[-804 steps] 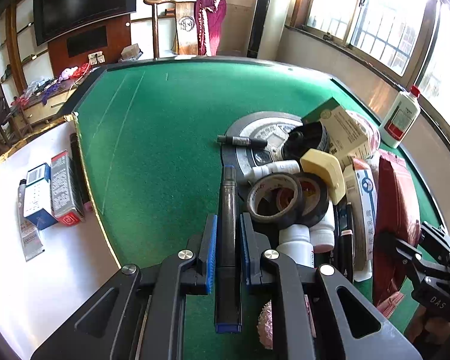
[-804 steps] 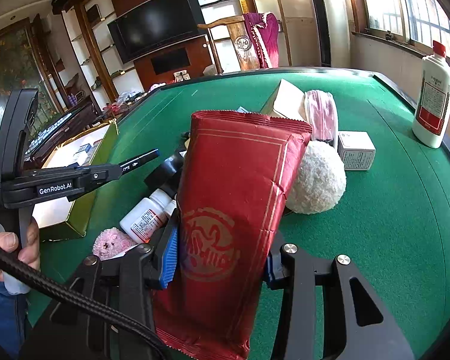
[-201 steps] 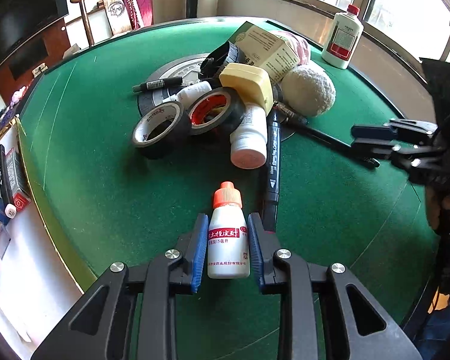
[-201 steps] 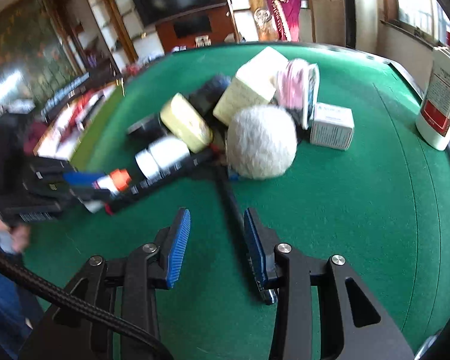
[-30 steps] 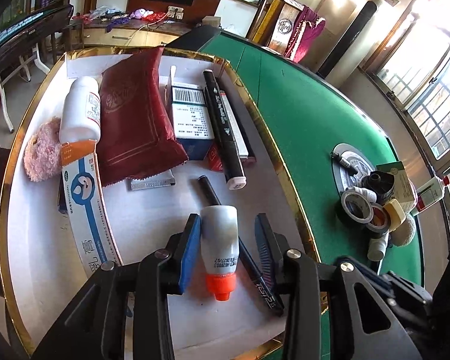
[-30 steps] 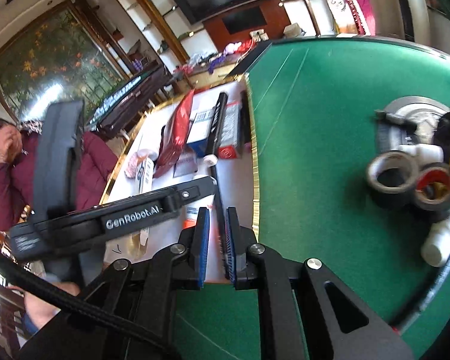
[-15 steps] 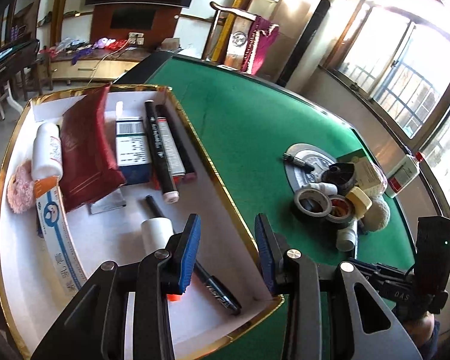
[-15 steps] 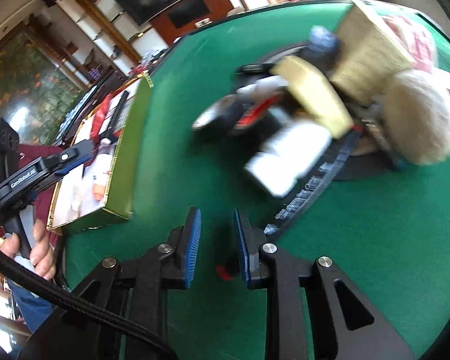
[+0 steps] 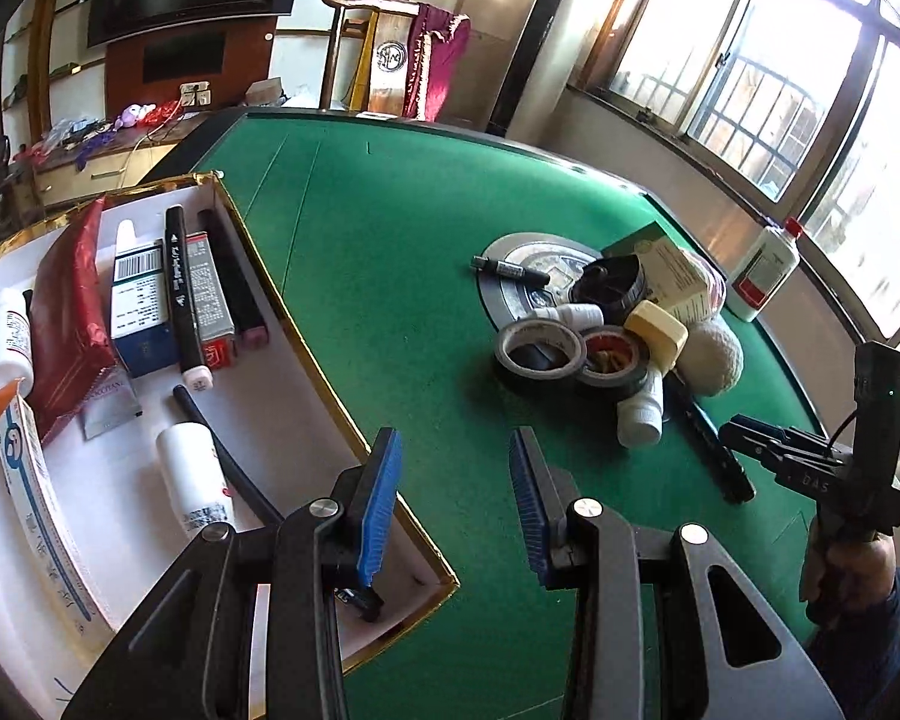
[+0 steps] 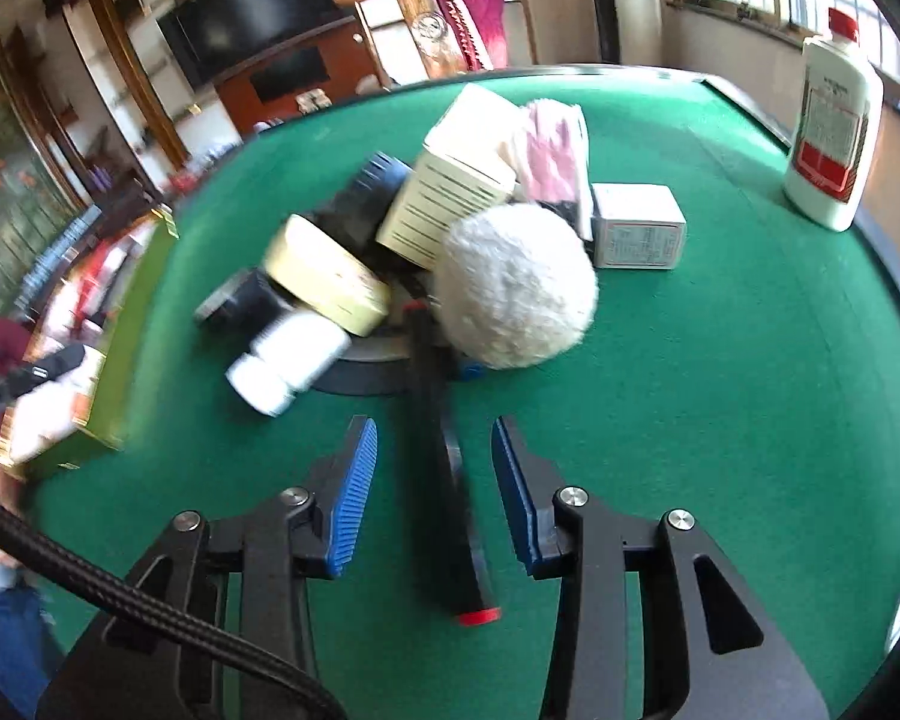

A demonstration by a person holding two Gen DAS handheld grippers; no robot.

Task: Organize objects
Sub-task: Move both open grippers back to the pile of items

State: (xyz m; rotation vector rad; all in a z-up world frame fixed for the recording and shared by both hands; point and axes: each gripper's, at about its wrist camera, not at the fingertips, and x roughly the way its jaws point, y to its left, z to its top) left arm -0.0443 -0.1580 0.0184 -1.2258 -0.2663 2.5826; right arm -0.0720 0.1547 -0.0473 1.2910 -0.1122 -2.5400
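A: Item one, the left gripper (image 9: 453, 504). Condition?

B: Blue pads spread wide, nothing between them. It hangs over the green table (image 9: 390, 252), just past the near corner of the white tray (image 9: 306, 396).

A: Tray contents, taking the tray's gold rim as reference?

B: Against the far rim, a red foil pouch (image 9: 66, 312), a blue and white box (image 9: 141, 312), a black marker (image 9: 183, 300) lying across the boxes, and a red and grey box (image 9: 210, 306). Toward the left rim, a white bottle (image 9: 7, 336) and a long white and blue carton (image 9: 36, 498). Near the corner closest to the left gripper, a small white bottle (image 9: 195, 483) on its side, touching a thin black pen (image 9: 228, 462).

A: Item two, the right gripper (image 10: 433, 492).

B: Fingers apart, holding nothing. A black marker with a red end (image 10: 444, 474) lies on the green table between the fingers; whether they touch it cannot be told.

A: And the unsorted heap, relative to that red-ended marker?

B: Its far end runs under the heap. Touching it to the right, a white fluffy ball (image 10: 516, 288). To the left, a white bottle on its side (image 10: 285, 360) and a pale yellow case (image 10: 324, 282). Behind, a cream carton (image 10: 456, 180), a pink packet (image 10: 555, 150) and a small white box (image 10: 636, 234). In the left view, two rolls of tape (image 9: 570, 354) lie side by side at the heap's edge.

A: Anything standing apart?

B: A tall white bottle with a red cap (image 10: 834, 138), upright at the table's far right edge.
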